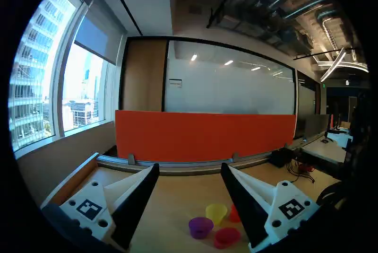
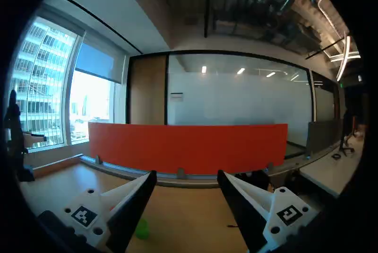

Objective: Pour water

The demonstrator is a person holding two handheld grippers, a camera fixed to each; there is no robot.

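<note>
Left gripper view: the left gripper has its fingers spread wide with nothing between them, held above the wooden desk. Low on the desk, just beside the inner edge of this gripper's right finger, sits a tight cluster of small plastic cups. The purple cup is at the left, with the yellow cup just behind it. The red cup is nearest the camera. A second reddish cup is partly hidden by the finger. Can't tell if any holds water. Beyond the desk edge stands the orange divider panel, and black cables lie at the right. Farther back is a frosted glass wall, with a window at the left.

Right gripper view: the right gripper is also spread wide and holds nothing. A green cup sits on the desk, touching or just beside the inner edge of this gripper's left finger and partly cut off by it. Behind that comes the same orange divider, then the glass wall, with the window at the left.
</note>
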